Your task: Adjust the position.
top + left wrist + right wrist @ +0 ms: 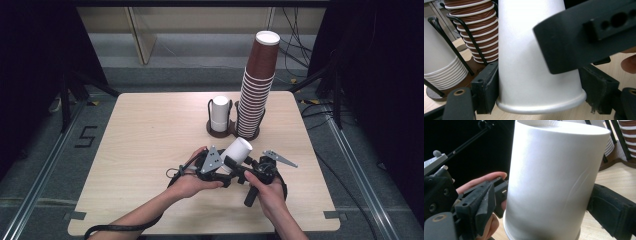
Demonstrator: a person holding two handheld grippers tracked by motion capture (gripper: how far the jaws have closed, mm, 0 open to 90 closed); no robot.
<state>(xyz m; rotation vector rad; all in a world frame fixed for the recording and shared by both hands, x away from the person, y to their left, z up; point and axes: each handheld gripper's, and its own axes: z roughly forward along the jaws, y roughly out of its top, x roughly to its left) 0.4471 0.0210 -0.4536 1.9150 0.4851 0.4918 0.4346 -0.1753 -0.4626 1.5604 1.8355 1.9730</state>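
pale wood table (150,145), dark room

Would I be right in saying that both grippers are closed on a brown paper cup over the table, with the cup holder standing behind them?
Not quite: the paper cup is white, not brown, as the high view shows. The left gripper and right gripper do both close on it over the table, with the cup holder behind.

Even overhead light falls on the wooden table (150,145), which is bright against dark, murky surroundings. Shadows under the hands are soft. In both gripper views the white cup (534,65) glares pale, and near black parts blur out of focus.
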